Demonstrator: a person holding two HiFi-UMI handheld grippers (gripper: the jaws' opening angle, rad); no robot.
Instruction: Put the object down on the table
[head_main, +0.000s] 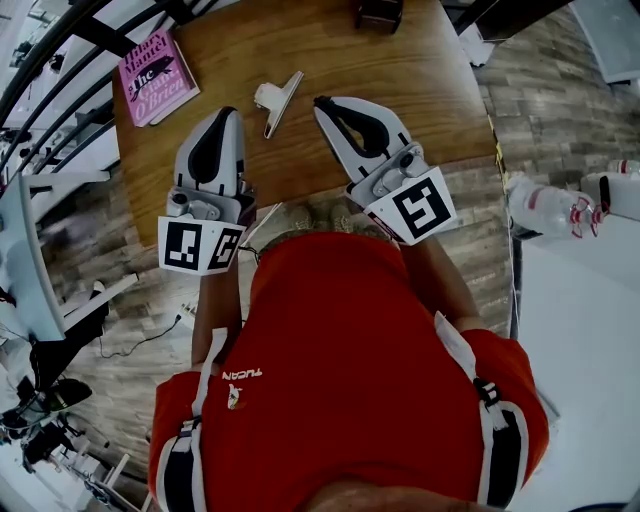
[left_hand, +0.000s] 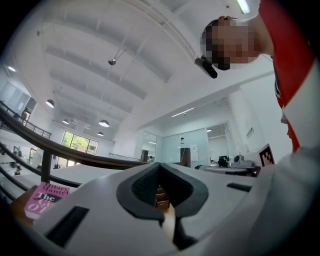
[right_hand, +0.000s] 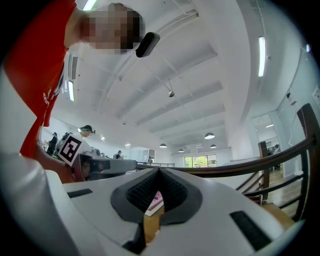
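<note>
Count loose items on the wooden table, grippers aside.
3: a pink book at the far-left corner, a white clip in the middle, and a dark item at the far edge, cut off by the frame. More may lie outside the view.

A pink book (head_main: 157, 63) lies well apart from a bottle (head_main: 545, 208).

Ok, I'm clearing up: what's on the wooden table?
A pink book, a white clip and a dark object cut off at the frame's top. The left gripper and right gripper hide what lies beneath.
</note>
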